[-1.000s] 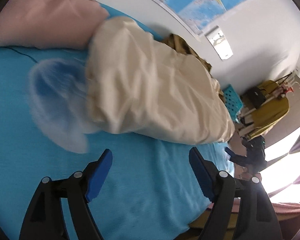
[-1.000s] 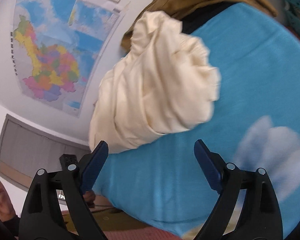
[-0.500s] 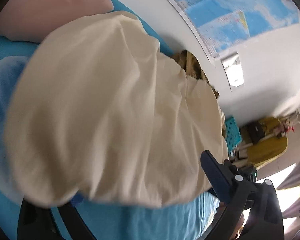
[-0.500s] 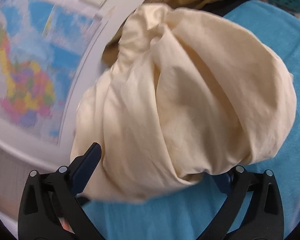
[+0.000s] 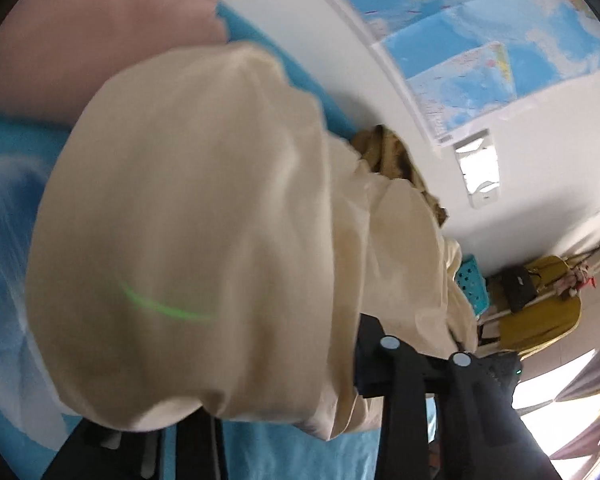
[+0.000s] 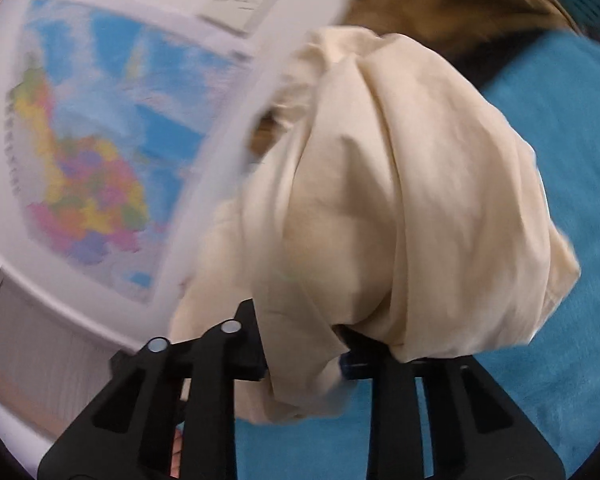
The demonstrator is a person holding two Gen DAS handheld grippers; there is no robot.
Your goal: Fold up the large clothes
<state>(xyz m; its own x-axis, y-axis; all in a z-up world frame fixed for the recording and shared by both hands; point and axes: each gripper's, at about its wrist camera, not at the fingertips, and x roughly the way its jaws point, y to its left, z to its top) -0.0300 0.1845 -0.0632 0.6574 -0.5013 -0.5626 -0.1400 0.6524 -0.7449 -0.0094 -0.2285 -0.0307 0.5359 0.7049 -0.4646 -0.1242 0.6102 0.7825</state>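
A bunched cream garment (image 5: 204, 240) lies on the turquoise bedspread (image 5: 284, 456), and both grippers have cloth between their jaws.

In the left wrist view the left gripper (image 5: 284, 392) is closing. Only its right-hand finger (image 5: 374, 360) shows; the other is buried under the cream cloth, which drapes over the jaws and fills most of the picture. Cloth is between the fingers, pressed against the visible one.

In the right wrist view the right gripper (image 6: 300, 354) is also closing, and a fold of the same cream garment (image 6: 400, 208) is pinched between its two dark fingers (image 6: 248, 344), which stand close together on it.

Only the left view shows the pink pillow (image 5: 92, 36) beyond the garment, the teal perforated basket (image 5: 474, 284) past its far end, and the mustard bag (image 5: 540, 312) beside that basket. Only the right view shows the coloured country map (image 6: 88, 168) to the garment's left. Both views show a brown garment (image 6: 452, 0) behind the cream one, against the white wall (image 5: 540, 184).
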